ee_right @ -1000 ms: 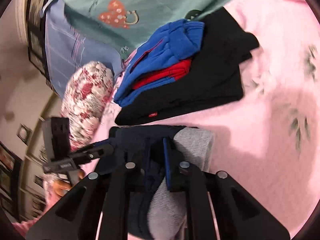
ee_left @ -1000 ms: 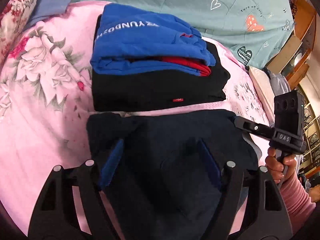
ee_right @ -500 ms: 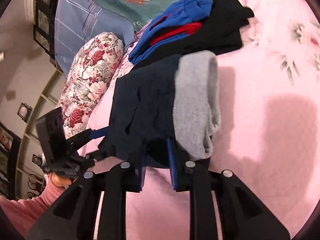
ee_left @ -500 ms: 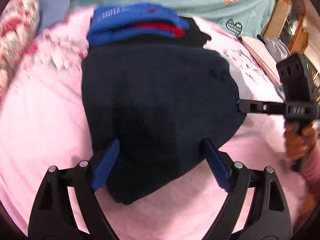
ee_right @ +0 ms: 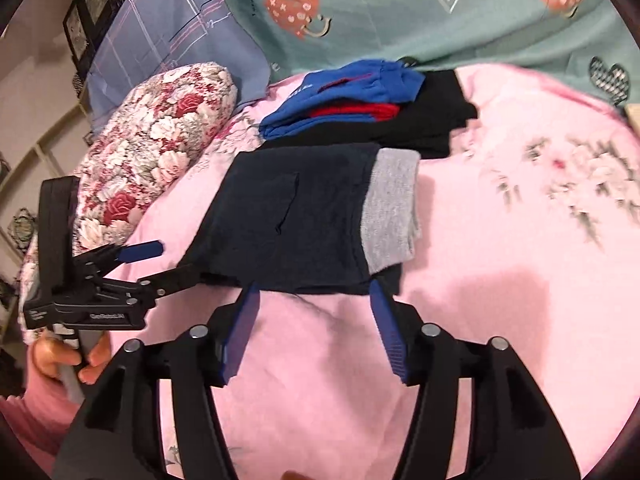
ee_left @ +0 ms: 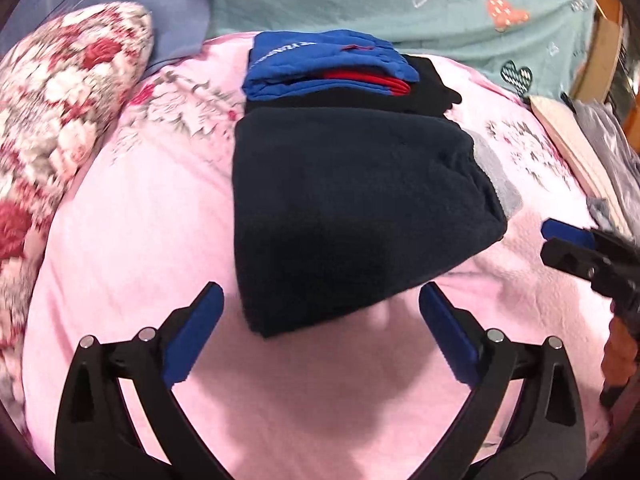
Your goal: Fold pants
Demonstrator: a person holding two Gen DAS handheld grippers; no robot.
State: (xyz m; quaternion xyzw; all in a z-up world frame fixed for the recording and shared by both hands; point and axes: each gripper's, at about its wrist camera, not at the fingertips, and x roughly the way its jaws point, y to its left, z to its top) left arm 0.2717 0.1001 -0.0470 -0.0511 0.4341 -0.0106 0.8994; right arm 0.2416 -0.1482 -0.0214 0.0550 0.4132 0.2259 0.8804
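Folded navy pants (ee_left: pixel 352 208) flat on pink bed (ee_left: pixel 140 240); L gripper (ee_left: pixel 320 312), R gripper (ee_right: pixel 316 300) both spread, apparently holding nothing.

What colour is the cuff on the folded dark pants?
Grey cuff, on navy pants; right wrist view shows it best.

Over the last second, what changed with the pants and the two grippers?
The navy pants were set flat on the pink sheet just in front of the clothes stack. The right gripper let go and now stands open at their near edge. The left gripper drew back, open, off the fabric. The stack and floral pillow stayed put.
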